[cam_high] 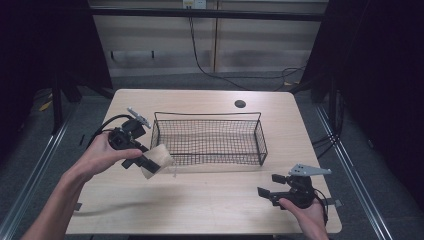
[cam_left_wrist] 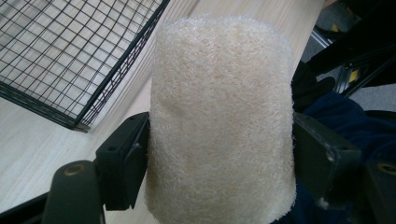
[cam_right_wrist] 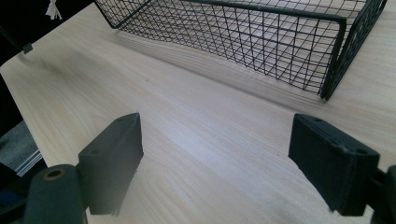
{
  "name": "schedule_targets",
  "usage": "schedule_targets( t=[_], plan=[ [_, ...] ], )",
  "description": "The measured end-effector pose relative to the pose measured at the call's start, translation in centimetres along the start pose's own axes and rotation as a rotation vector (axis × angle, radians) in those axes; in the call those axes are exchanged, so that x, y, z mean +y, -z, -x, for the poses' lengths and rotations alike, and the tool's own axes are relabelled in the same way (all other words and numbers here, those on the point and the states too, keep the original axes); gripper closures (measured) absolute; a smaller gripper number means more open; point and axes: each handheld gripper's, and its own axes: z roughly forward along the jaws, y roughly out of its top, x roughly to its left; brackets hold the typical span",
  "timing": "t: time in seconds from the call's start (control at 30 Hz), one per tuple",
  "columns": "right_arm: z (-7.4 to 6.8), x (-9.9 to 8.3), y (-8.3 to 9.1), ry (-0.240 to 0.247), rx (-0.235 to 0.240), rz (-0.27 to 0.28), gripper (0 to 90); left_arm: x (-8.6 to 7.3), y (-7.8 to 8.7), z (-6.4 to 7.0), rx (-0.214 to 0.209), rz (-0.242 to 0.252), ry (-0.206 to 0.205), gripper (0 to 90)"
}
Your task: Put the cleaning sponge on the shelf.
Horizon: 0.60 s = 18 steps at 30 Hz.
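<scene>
A cream, fibrous loofah-like pad [cam_left_wrist: 222, 121] sits clamped between the black jaws of my left gripper [cam_left_wrist: 219, 158]. From the high view, that left gripper [cam_high: 145, 162] holds the pad [cam_high: 159, 159] just off the near left corner of a black wire basket [cam_high: 210, 137]. My right gripper [cam_high: 270, 189] hovers low near the table's front right, jaws wide apart with nothing between them. In the right gripper view the right gripper [cam_right_wrist: 217, 158] faces bare wood, with the basket [cam_right_wrist: 280, 42] farther ahead.
The light wooden table [cam_high: 200, 200] has a round cable hole [cam_high: 240, 104] behind the basket. Dark metal frame posts stand at both sides, and cables run across the floor beyond the far edge.
</scene>
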Motion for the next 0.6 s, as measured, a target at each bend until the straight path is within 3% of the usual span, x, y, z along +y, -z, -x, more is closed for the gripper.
schedule_targets(
  t=[0.27, 0.6],
  plan=[
    [0.0, 0.0, 0.0, 0.003, 0.002, 0.003, 17.2, 1.1, 0.7, -0.1, -0.002, 0.012, 0.011, 26.0],
    [-0.1, 0.0, 0.0, 0.000, 0.002, 0.001, 17.3, 2.8, 1.7, -0.5, 0.020, 0.032, 0.059, 26.0]
  ],
)
